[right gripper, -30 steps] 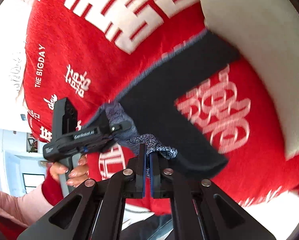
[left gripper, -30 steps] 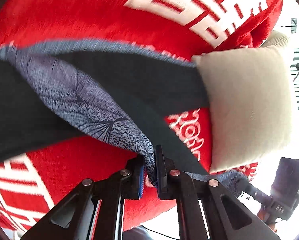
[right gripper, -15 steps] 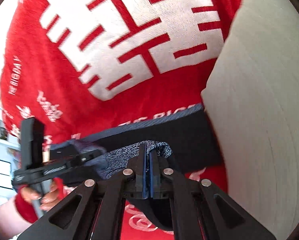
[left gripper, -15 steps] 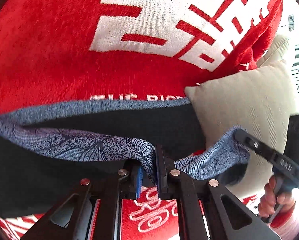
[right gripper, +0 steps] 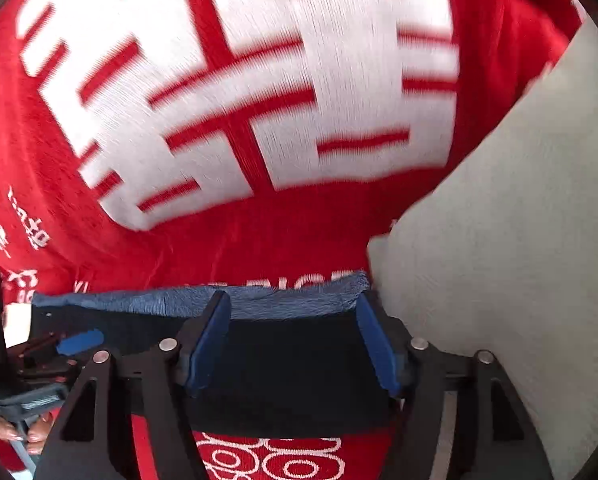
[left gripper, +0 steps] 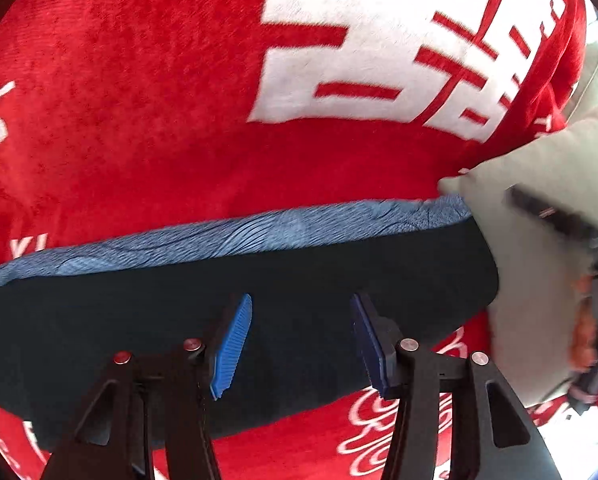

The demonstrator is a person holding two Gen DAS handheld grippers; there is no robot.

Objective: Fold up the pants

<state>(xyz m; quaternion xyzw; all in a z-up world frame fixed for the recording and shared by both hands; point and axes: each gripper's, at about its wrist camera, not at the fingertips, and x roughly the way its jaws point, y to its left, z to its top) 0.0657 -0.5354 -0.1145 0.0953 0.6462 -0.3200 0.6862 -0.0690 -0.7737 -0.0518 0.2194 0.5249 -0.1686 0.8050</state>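
Releasing the folded dark pants with blue patterned waistband (left gripper: 259, 312) onto the red plush blanket (left gripper: 139, 120). Both hand-held grippers, left (left gripper: 301, 344) and right (right gripper: 293, 344), just opening, jaws apart and empty. Next, probably regripping for another fold.

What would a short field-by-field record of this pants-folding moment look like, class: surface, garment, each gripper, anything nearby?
surface: red blanket with large white characters
garment: dark pants lying flat on the blanket, patterned blue waistband along the far edge
left gripper: jaws just opened, no cloth pinched, pants below
right gripper: jaws just opened, standing apart over the pants, nothing clamped
nearby: beige pillow at the right end of the pants
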